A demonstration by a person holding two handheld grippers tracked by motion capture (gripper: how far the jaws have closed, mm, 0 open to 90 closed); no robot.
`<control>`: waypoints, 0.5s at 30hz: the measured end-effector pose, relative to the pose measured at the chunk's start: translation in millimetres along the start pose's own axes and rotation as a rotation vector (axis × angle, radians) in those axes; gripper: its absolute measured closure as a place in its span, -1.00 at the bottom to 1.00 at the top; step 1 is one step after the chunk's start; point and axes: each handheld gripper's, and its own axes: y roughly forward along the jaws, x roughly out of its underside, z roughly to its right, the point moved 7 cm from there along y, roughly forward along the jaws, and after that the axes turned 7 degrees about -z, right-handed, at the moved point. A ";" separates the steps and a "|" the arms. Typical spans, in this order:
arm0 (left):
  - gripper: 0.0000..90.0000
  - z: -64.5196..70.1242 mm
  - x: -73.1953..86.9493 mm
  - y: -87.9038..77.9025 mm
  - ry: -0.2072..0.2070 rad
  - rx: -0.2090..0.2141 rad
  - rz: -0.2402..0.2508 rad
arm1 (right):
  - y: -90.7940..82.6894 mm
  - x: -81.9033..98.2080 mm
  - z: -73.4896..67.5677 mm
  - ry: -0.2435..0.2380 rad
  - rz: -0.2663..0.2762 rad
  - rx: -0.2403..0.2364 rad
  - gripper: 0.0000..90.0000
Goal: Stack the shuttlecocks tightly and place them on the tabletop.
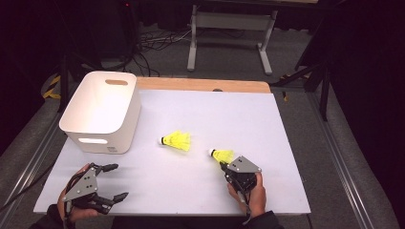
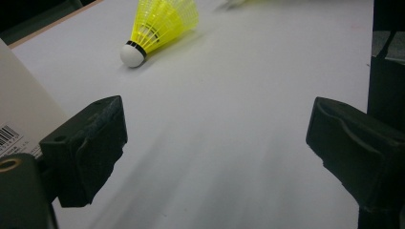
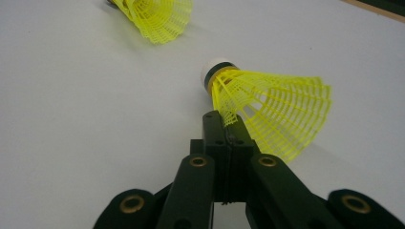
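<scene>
White tabletop with a wooden far edge fills the scene, set on a grey floor among dark stands and cables. At the near right, the right gripper is clenched on the mesh skirt of a yellow shuttlecock; in the right gripper view its jaws are pressed together on the skirt's edge just behind the white cork, and the shuttlecock extends ahead and to the right of them. A second shuttlecock lies on its side farther ahead of that gripper and to its left, well apart. The left gripper rests at the near left with its jaws spread wide and nothing between them. Just beyond it stands a white bin, and the second shuttlecock lies ahead.
</scene>
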 end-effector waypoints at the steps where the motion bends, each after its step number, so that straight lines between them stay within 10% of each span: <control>1: -0.83 -0.1 -0.2 -0.1 0.005 0.000 0.000 | 0.0 0.0 0.0 0.000 0.000 0.000 1.00; 15: -0.83 0.4 -0.6 -0.6 0.007 -0.004 0.000 | -9.3 -4.3 -0.7 -0.082 0.048 -0.058 1.00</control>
